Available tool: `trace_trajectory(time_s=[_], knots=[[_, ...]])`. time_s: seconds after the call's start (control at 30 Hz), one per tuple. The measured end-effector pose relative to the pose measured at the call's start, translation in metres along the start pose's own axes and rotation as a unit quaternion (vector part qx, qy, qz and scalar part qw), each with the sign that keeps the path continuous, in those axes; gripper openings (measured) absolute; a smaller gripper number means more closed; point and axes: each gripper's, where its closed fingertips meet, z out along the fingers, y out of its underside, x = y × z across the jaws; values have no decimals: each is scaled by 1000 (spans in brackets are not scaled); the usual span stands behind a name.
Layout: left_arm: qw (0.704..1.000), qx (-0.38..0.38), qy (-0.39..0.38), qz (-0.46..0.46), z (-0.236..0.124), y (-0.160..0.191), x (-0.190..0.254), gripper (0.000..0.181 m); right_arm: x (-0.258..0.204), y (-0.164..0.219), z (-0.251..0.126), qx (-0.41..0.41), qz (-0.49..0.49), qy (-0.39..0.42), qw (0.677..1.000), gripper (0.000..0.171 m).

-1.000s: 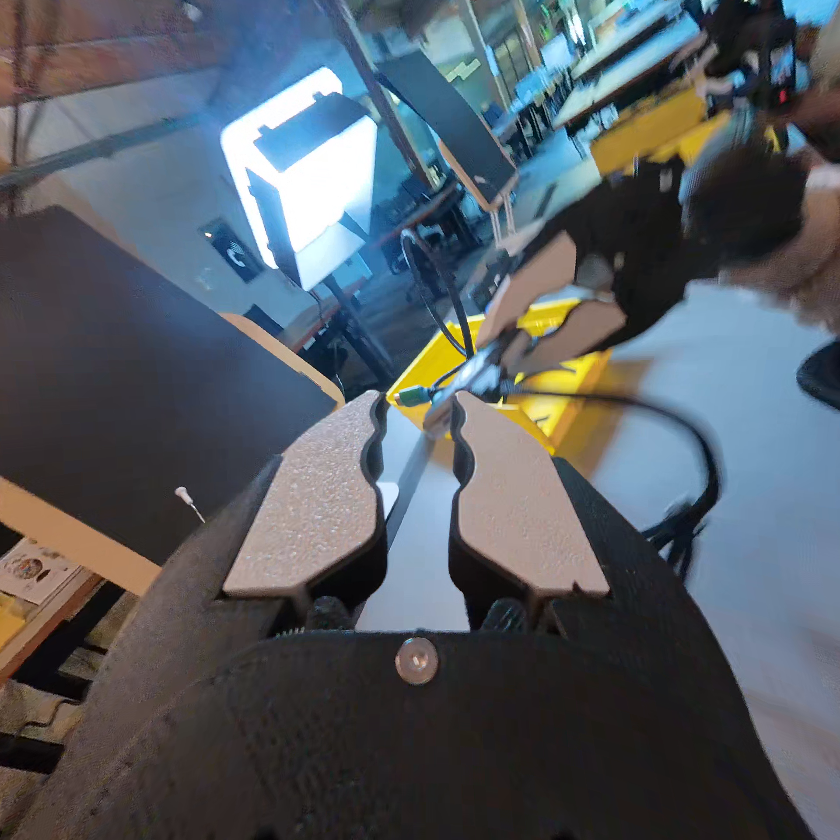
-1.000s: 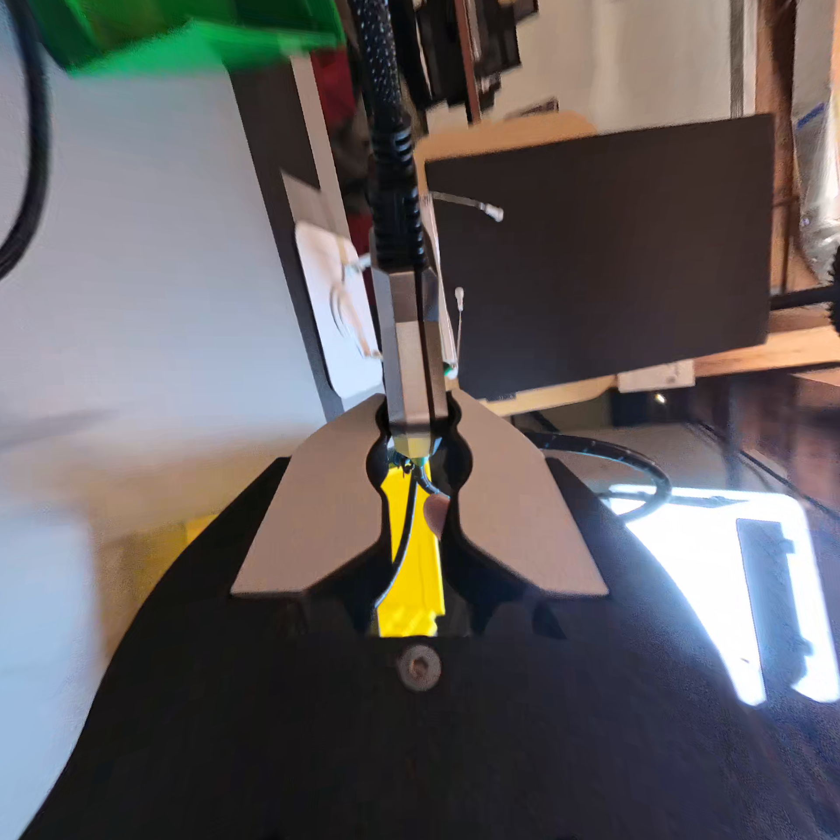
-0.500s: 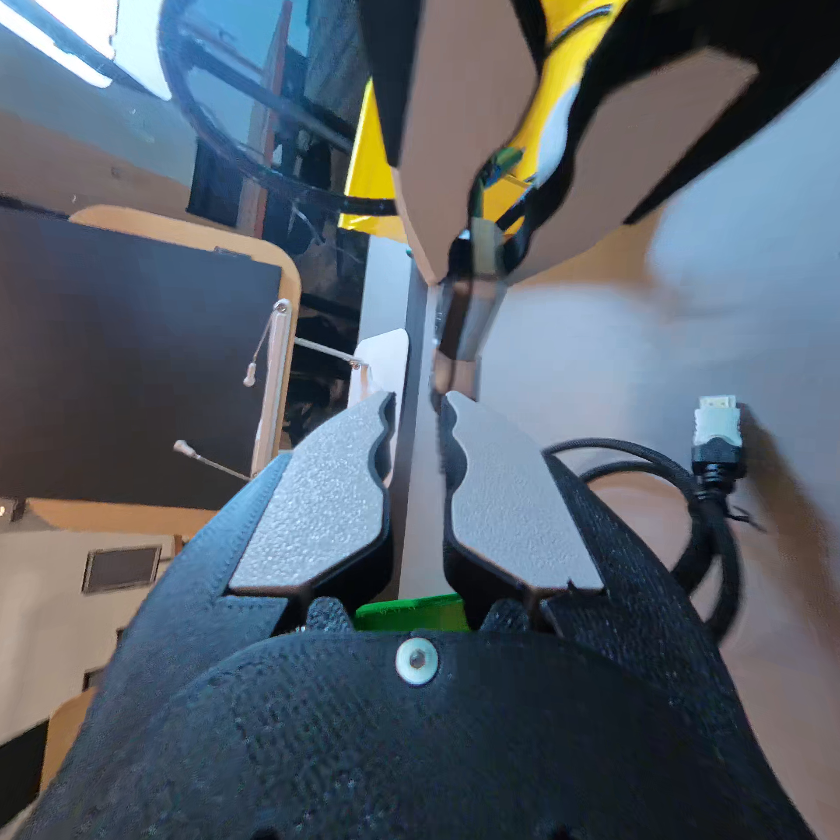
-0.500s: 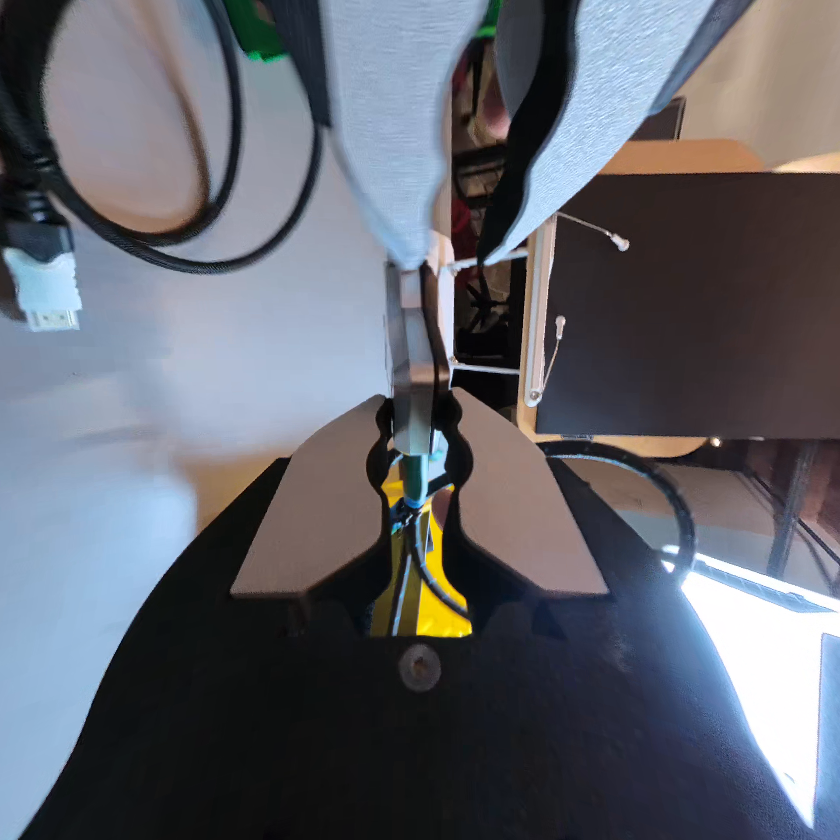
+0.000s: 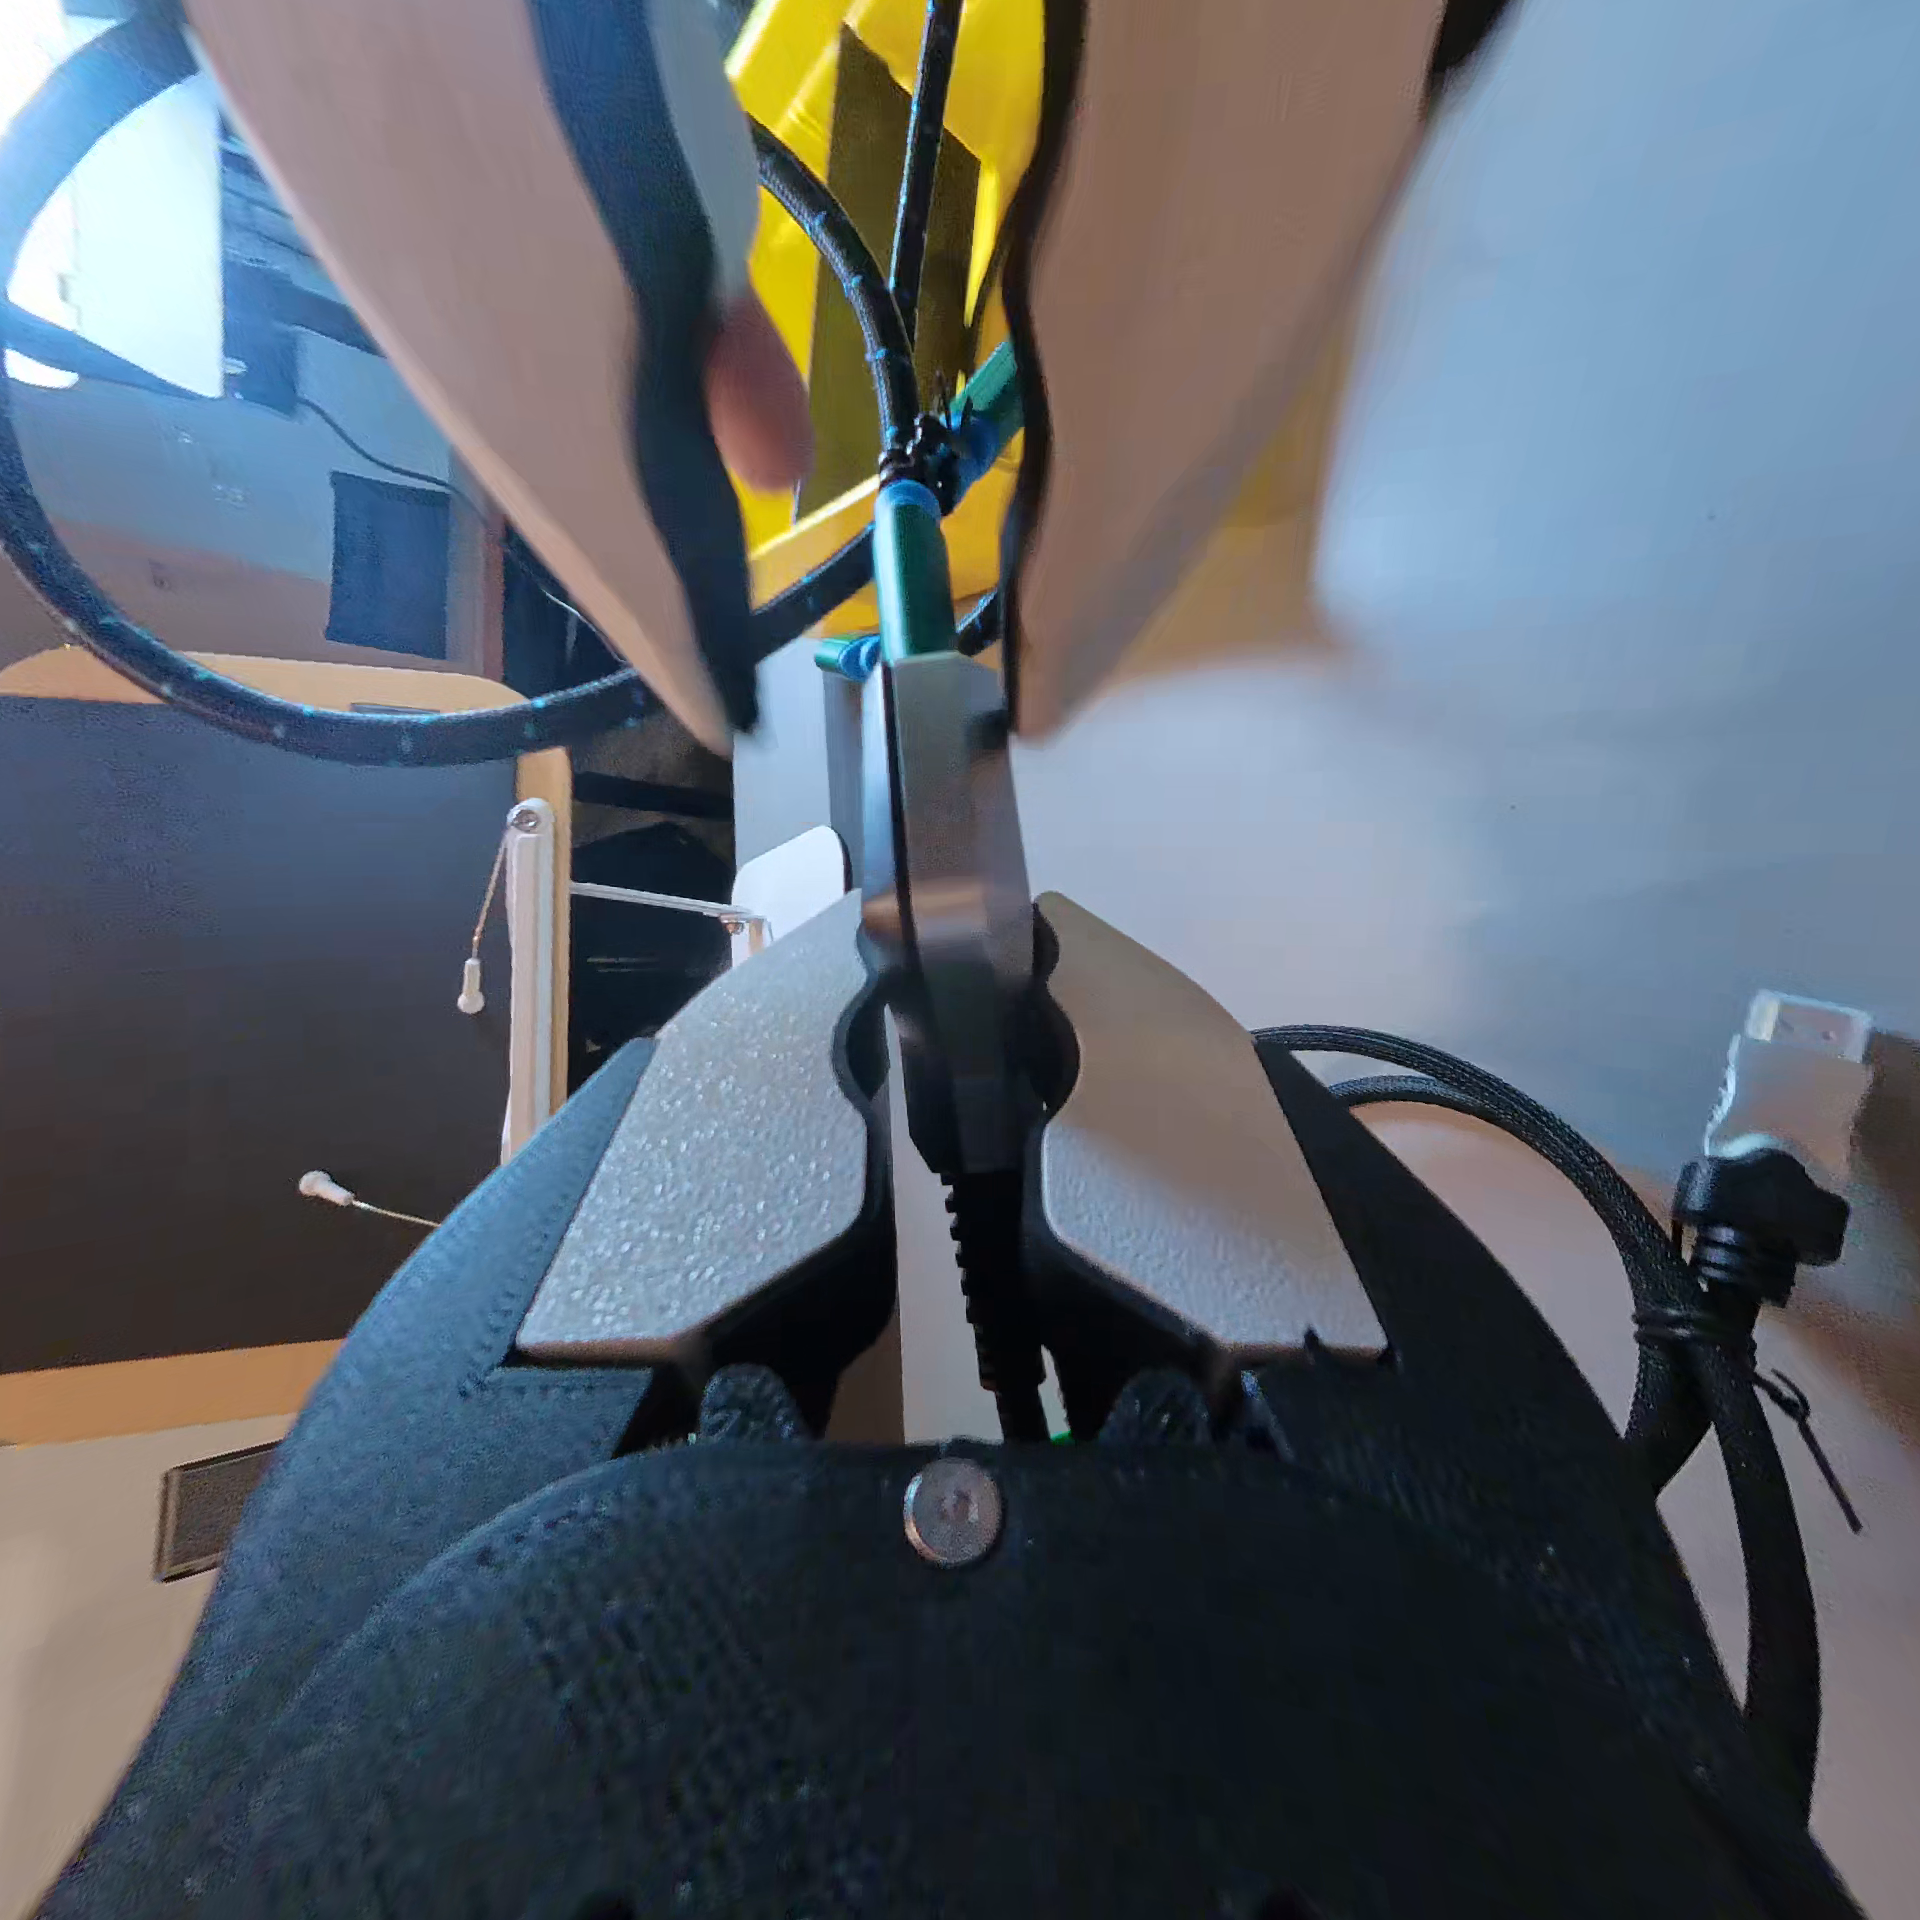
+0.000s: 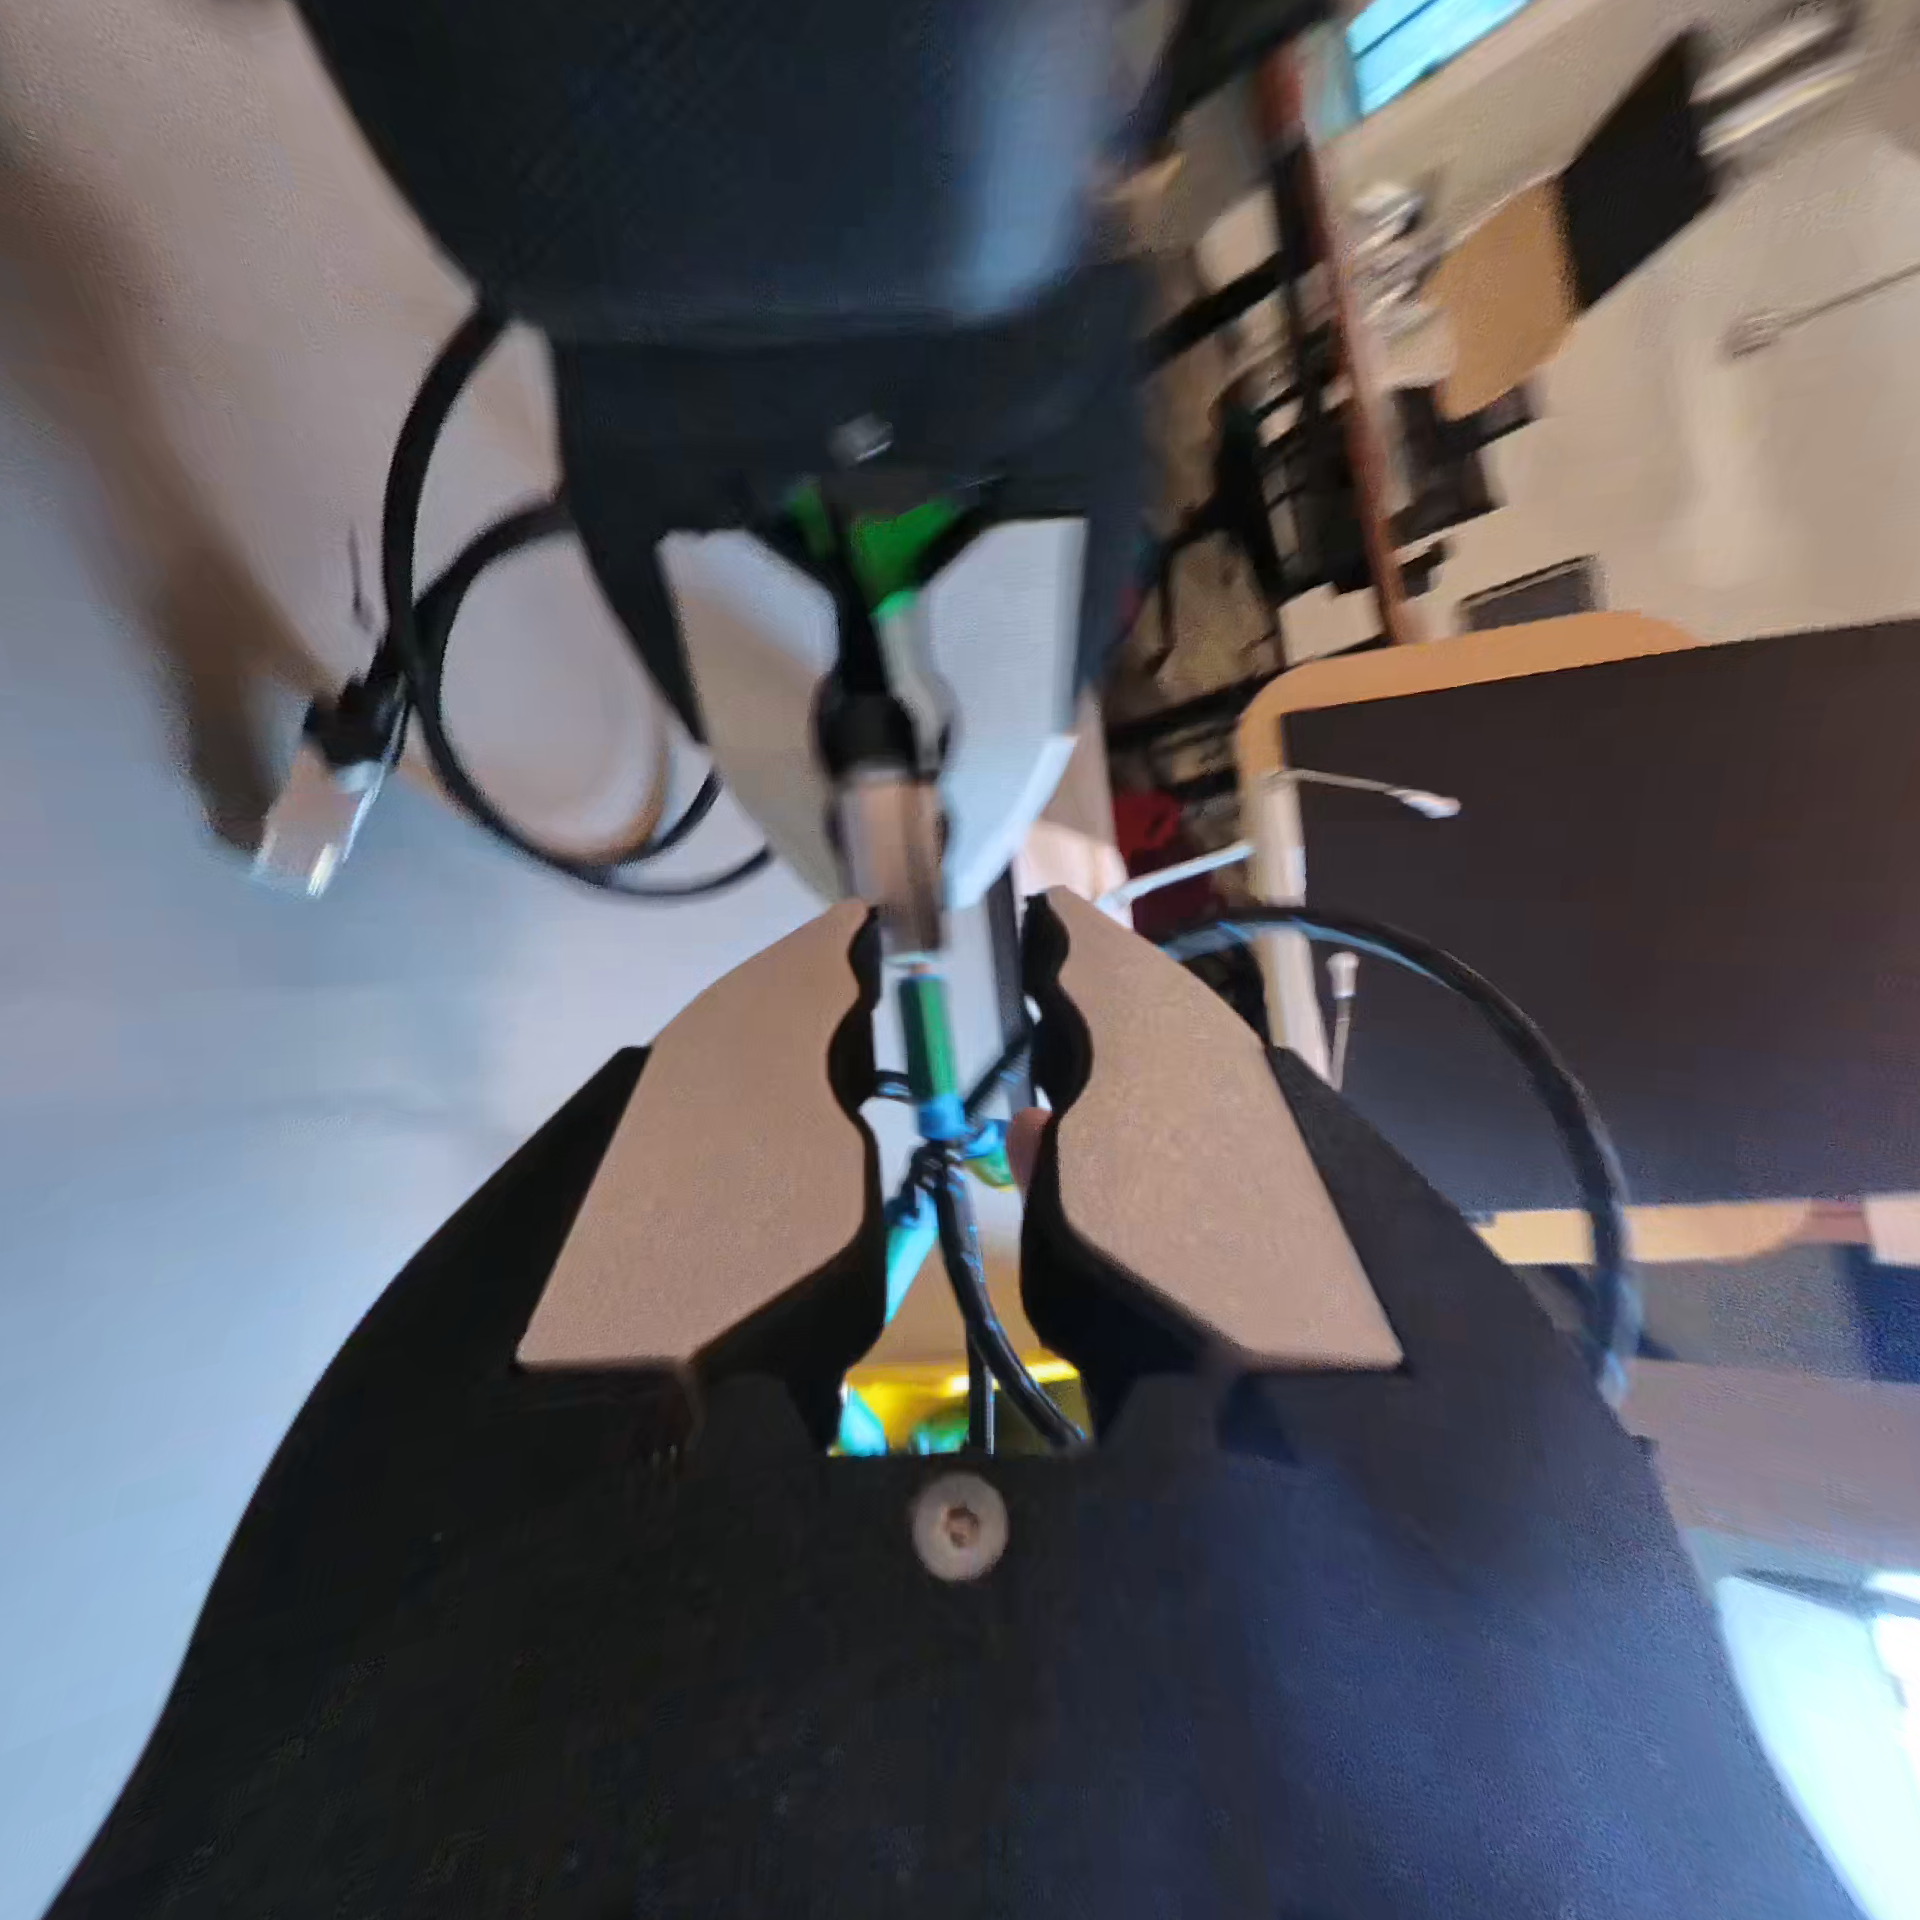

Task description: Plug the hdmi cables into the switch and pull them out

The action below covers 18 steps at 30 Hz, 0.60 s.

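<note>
While the left gripper is clenched on a black-booted HDMI plug seemingly seated in the slim silver metal switch, the right gripper stands parted around the switch's green pigtail. A second black braided HDMI cable lies loose to the right of the switch, so plugging it in and the pulling-out likely remain.

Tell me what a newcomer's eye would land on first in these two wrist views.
Dead centre: the two grippers meet nose to nose over a slim silver metal switch box. The left gripper pinches its near end, where a black ribbed cable plug runs back between the fingers; the right gripper stands open around the far end. A loose silver-tipped black braided HDMI cable lies on the pale table to the right.
</note>
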Motion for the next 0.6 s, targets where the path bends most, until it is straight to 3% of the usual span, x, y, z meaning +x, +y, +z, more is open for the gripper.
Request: trace_trajectory(time_s=[0.1, 0.2, 0.43, 0.5, 0.6], knots=[[999, 39, 6, -37, -14, 6, -10, 23, 51, -26, -57, 137, 116, 52, 982, 22], [989, 113, 0, -96, -32, -2, -26, 23, 89, -15, -106, 179, 150, 122, 965, 21], [970, 200, 10, -139, -63, -15, -38, 23, 80, -5, -109, 155, 123, 93, 976, 20], [964, 219, 10, -152, -67, -16, -41, 23, 91, -12, -117, 221, 174, 94, 955, 21], [943, 277, 19, -186, -78, -22, -47, 23, 118, 6, -130, 285, 260, 126, 914, 20]])
